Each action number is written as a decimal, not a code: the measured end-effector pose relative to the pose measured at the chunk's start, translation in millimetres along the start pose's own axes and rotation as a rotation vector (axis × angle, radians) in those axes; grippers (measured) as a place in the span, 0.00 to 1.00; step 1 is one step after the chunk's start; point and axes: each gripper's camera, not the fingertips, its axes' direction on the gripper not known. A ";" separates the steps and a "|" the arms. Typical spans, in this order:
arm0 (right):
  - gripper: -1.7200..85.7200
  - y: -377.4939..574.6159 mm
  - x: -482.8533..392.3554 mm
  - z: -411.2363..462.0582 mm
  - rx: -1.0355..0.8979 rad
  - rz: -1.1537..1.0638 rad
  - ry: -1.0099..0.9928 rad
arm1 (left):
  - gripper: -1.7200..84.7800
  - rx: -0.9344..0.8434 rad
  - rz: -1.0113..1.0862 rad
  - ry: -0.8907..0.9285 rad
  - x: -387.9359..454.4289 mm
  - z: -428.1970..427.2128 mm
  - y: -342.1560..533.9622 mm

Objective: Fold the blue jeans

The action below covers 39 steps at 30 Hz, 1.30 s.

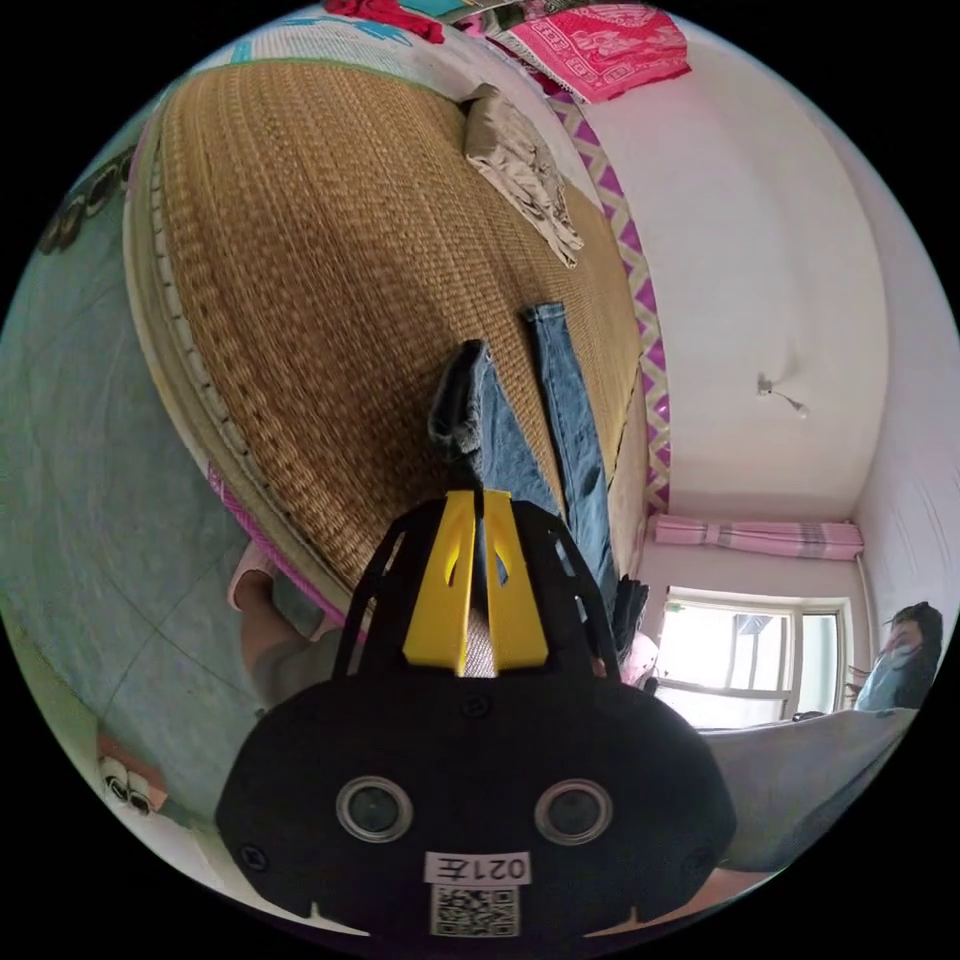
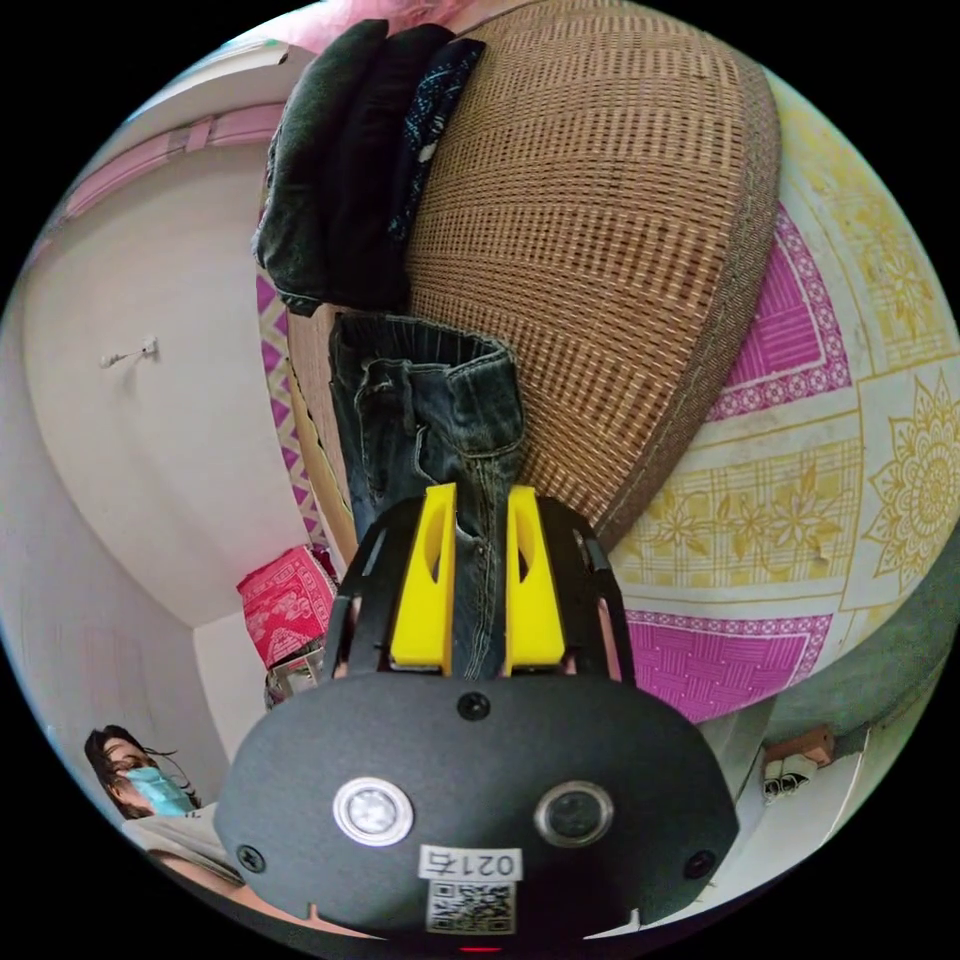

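Note:
The blue jeans (image 1: 575, 420) lie lengthwise on a woven straw mat (image 1: 330, 280), both legs running away from me. One leg end is turned over, showing dark lining (image 1: 455, 400). My left gripper (image 1: 481, 495) is shut on the denim at the near end, its yellow jaws almost touching. In the right gripper view the jeans' waistband (image 2: 420, 345) hangs bunched over the mat's edge (image 2: 640, 500). A fold of the jeans (image 2: 478, 570) runs between the yellow jaws of my right gripper (image 2: 480, 492), which is shut on it.
A crumpled beige garment (image 1: 520, 170) lies at the mat's far end, with pink cloth (image 1: 600, 45) beyond it. A stack of dark folded clothes (image 2: 350, 160) sits on the mat by the waistband. A pink and yellow patterned sheet (image 2: 800, 450) lies under the mat. A person (image 2: 140, 780) is nearby.

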 end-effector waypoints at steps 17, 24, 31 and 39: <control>0.03 -50.4 -245.3 18.5 -0.113 -0.153 -0.016 | 0.01 -0.298 0.014 -0.245 267.6 97.6 -224.3; 0.10 -121.3 -292.8 115.5 -0.087 -0.039 0.139 | 0.01 -0.372 -0.051 -0.301 318.4 259.8 -358.6; 0.08 -92.2 -356.9 129.7 -0.159 -0.231 0.095 | 0.02 -0.344 0.184 -0.259 389.4 296.8 -393.4; 0.01 56.0 -473.6 197.2 -0.352 -1.077 0.414 | 0.01 -0.573 1.145 -0.440 533.0 434.7 -219.7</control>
